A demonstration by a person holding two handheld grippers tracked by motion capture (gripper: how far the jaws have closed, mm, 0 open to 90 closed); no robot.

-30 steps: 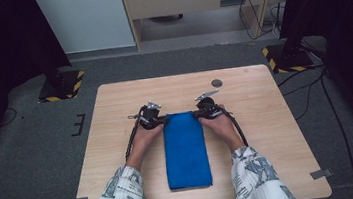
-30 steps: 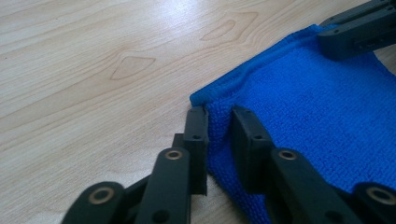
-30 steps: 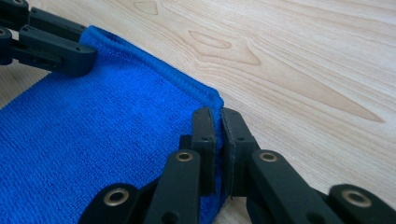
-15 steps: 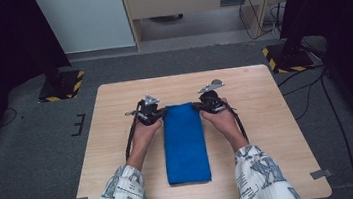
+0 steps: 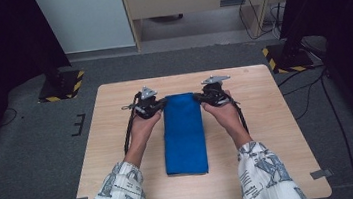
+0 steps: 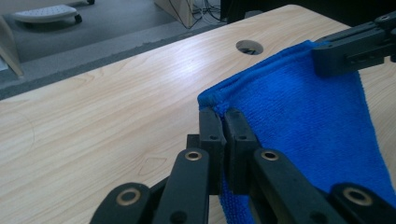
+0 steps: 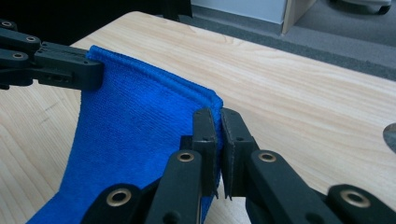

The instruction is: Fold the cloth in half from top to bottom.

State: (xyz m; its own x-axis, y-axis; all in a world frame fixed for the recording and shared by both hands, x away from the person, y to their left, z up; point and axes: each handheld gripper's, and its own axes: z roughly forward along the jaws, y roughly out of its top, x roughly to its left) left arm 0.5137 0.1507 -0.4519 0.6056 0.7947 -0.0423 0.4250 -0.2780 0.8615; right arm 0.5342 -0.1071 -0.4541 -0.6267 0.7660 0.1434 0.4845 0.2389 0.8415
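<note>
**Far edge of the towel coming up off the desk**

Now that both sets of jaws are clamping the far corners of the folded blue towel (image 5: 184, 131), the left gripper (image 5: 157, 104) having just been closing on its corner, the far edge is lifting where a second ago it was lying flat. The right gripper (image 5: 199, 97) is pinching the opposite corner. The near end is resting on the desk (image 5: 269, 134), likely readying a fold toward the person.

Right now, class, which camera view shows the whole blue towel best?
The high view: the blue towel lies there full length on the table. The left gripper view and right gripper view show just its gripped far corners.
</note>
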